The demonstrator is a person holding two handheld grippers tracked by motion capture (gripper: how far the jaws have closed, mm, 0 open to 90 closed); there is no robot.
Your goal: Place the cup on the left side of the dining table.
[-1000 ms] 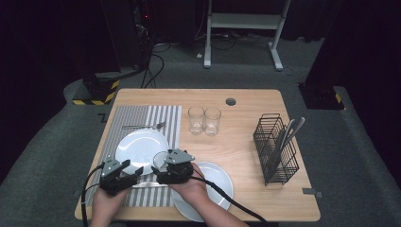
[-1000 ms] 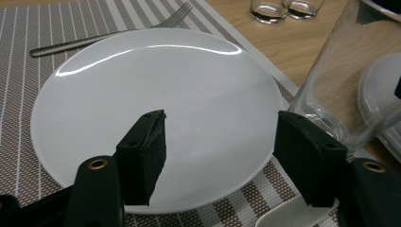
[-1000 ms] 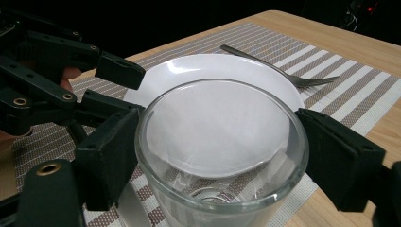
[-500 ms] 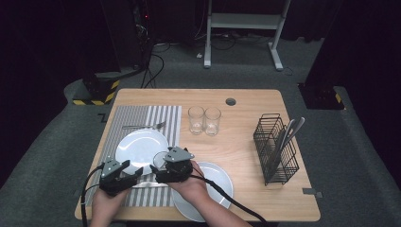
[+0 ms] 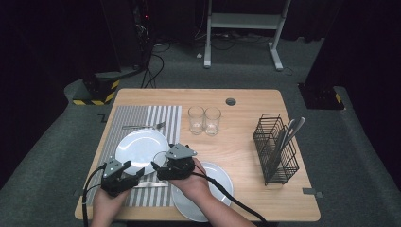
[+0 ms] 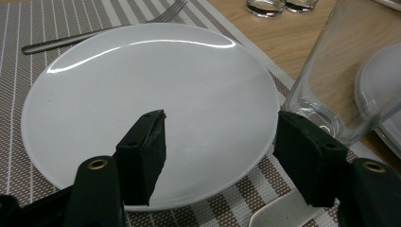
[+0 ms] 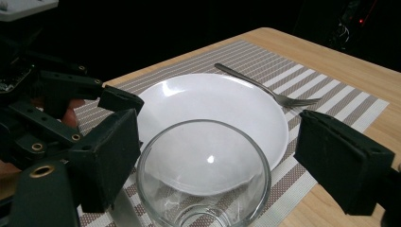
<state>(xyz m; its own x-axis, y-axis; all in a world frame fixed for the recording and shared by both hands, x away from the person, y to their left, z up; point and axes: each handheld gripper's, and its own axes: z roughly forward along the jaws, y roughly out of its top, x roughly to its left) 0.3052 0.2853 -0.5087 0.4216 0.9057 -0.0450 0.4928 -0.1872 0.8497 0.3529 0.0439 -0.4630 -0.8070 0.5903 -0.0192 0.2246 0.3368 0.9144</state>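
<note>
Right gripper [image 7: 208,156]: jaws spread wide, an empty glass [image 7: 204,172] standing between them, upright, rim up. The jaw pads look clear of the glass wall on both sides, so it is bracketed, not clamped. From the left gripper view the same glass [image 6: 331,75] stands on the edge of the striped placemat [image 6: 42,28], just off the right-hand jaw.

Left gripper [image 6: 222,156]: jaws apart, holding nothing. A white plate [image 6: 151,99] lies just ahead of its fingertips, one jaw tip over the near rim. A pale flat piece [image 6: 279,213] lies below the other jaw; cannot tell what it is.

Beyond the plate, past both sets of fingers: a fork [image 7: 265,87] flat on the placemat.

Further out, in the high view: second plate [image 5: 222,182] under the right forearm, off the mat; two more glasses [image 5: 204,120] side by side mid-table; wire caddy [image 5: 276,149] with cutlery, well apart from both grippers.

Judgement: one setting roughly laid — plate, fork, glass at the mat. The second plate, two glasses and caddy cutlery look not yet placed. About a third along.
</note>
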